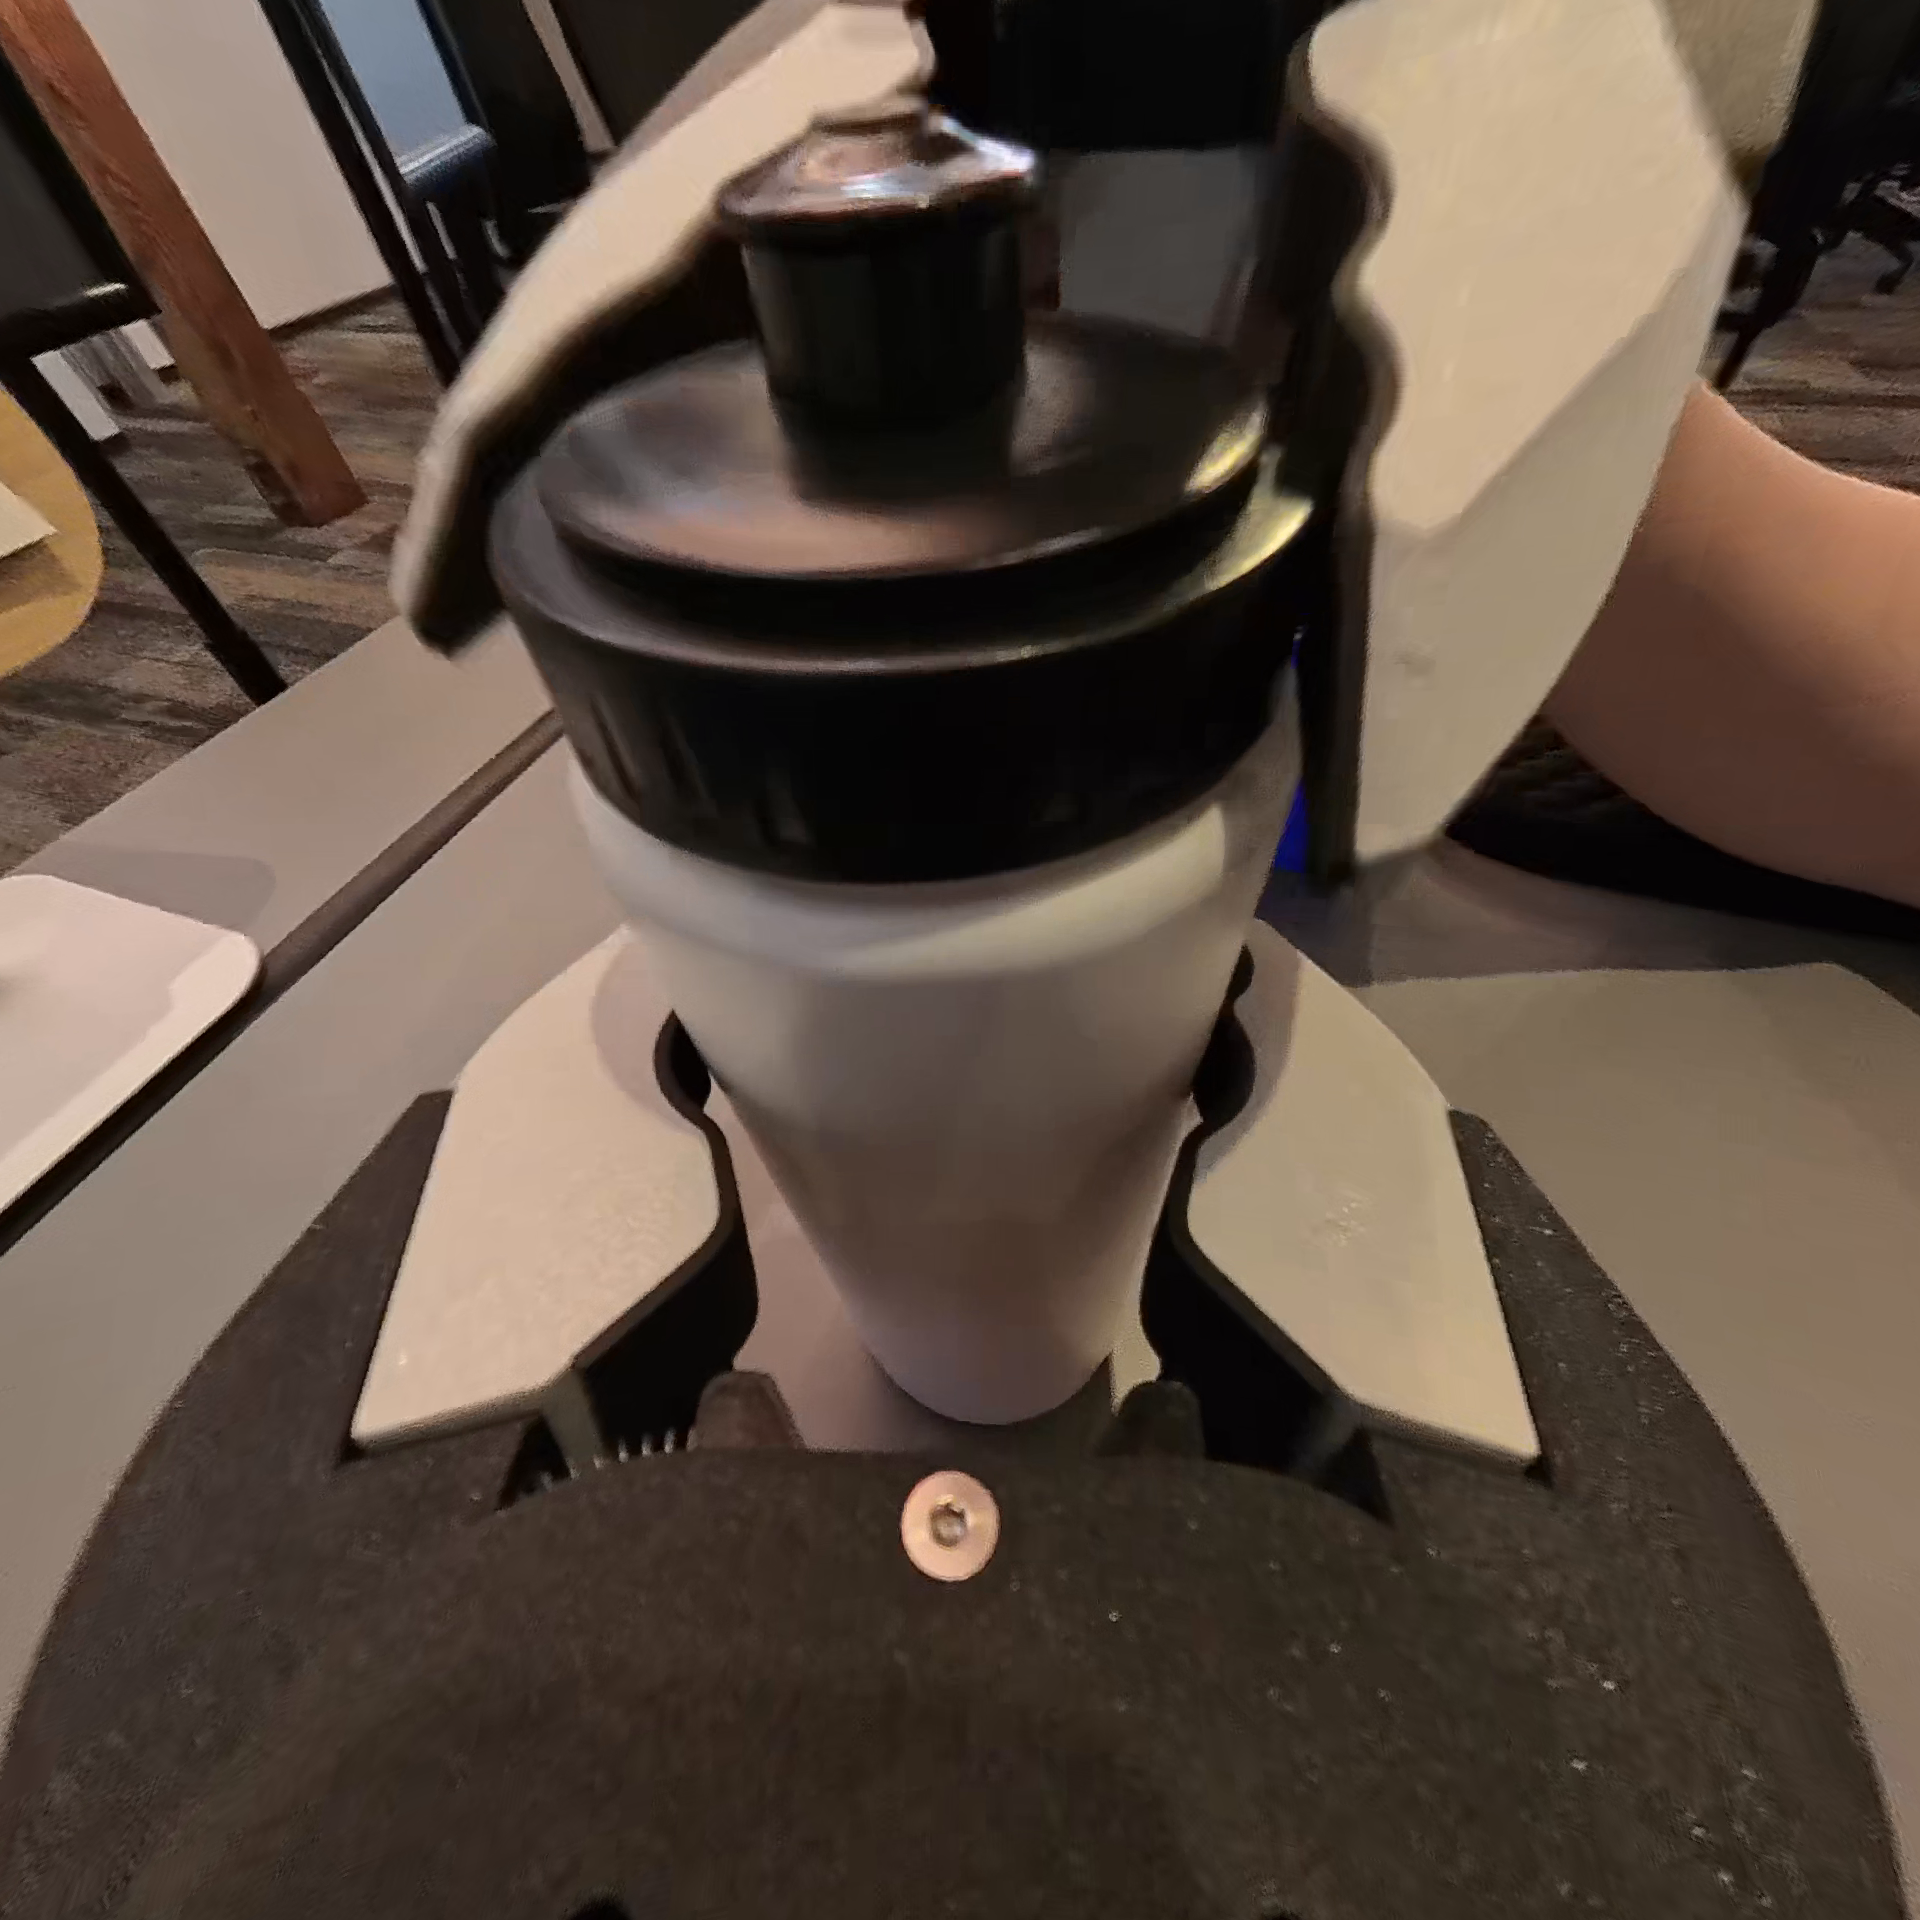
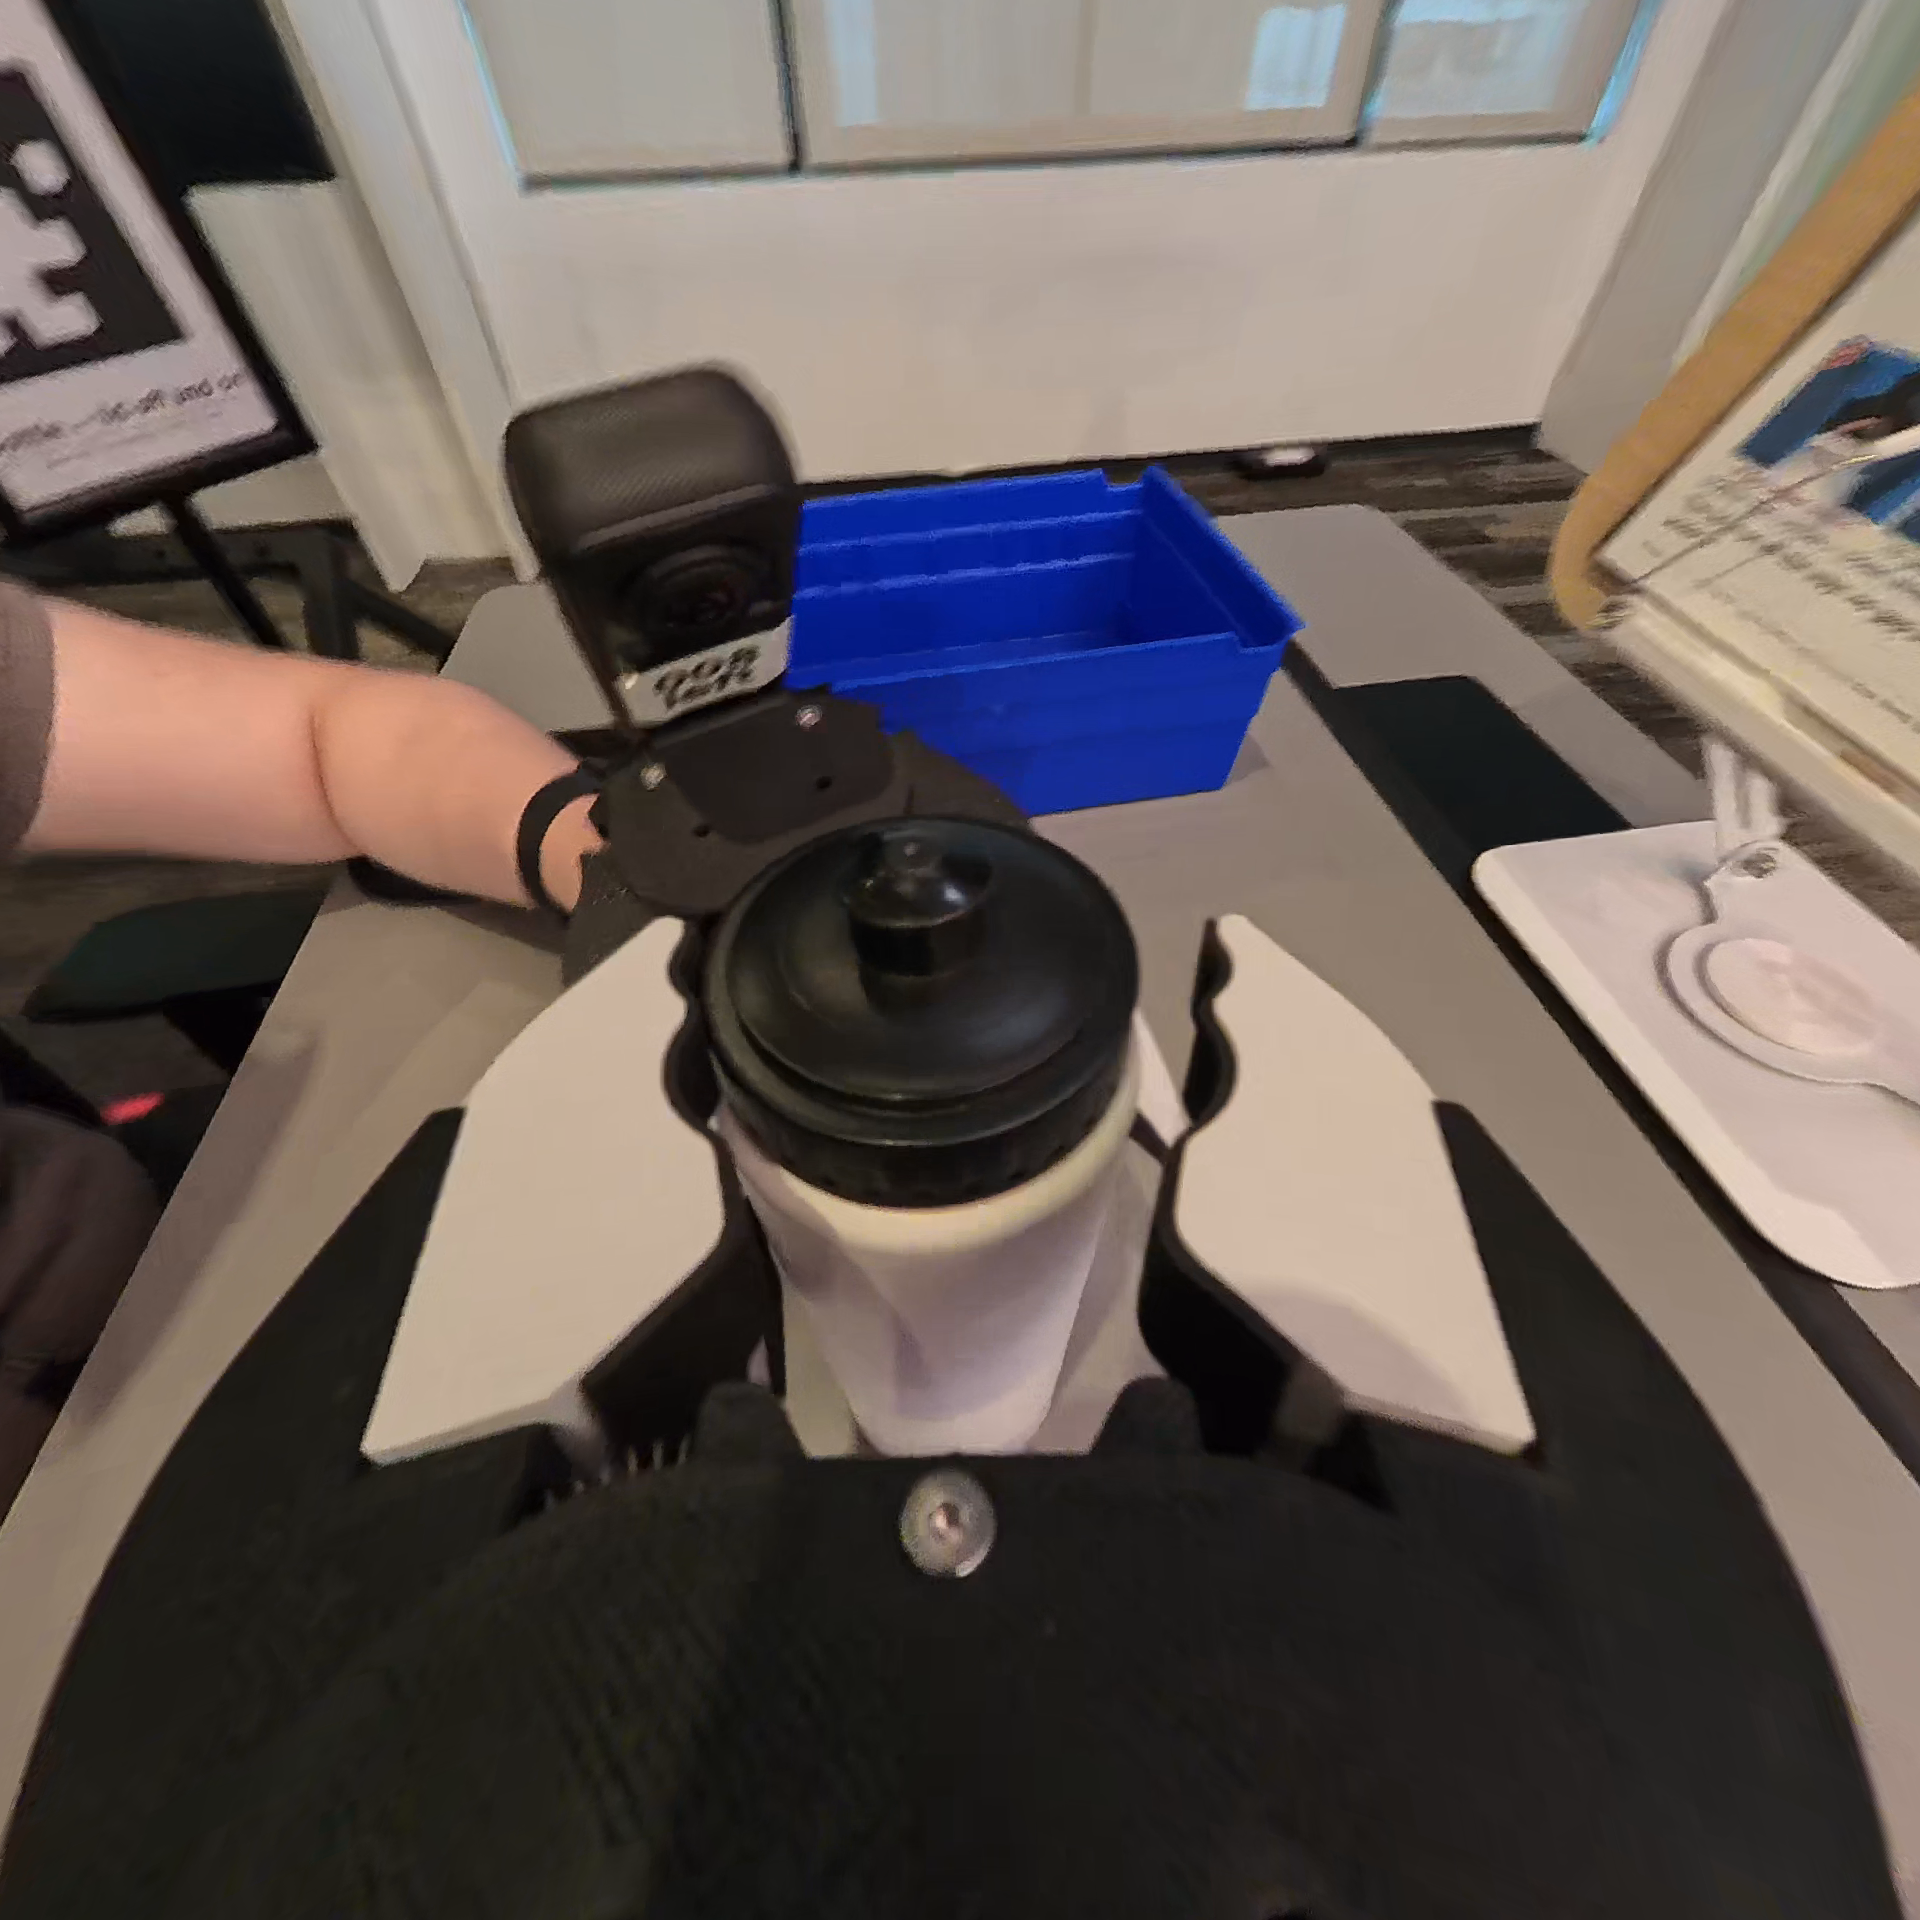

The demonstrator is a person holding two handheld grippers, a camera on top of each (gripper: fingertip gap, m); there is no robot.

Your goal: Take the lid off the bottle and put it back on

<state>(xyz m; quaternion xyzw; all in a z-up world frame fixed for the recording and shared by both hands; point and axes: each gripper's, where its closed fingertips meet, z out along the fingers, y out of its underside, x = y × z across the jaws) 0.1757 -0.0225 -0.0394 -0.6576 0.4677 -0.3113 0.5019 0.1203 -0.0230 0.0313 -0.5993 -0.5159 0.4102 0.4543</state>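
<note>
White bottle [image 1: 935, 1143] upright on the grey table [image 1: 1662, 1195], black lid [image 1: 894, 665] seated on its neck. Left gripper [image 1: 956, 1049] clamped on the bottle body. Right gripper [image 2: 945, 1023] straddles the lid: left finger touching, right finger apparently just clear, so grip uncertain. Blue bin [image 2: 1039, 665] toward the far edge.

Both wrist views closely face the bottle [image 1: 935, 1091] from opposite sides.
</note>
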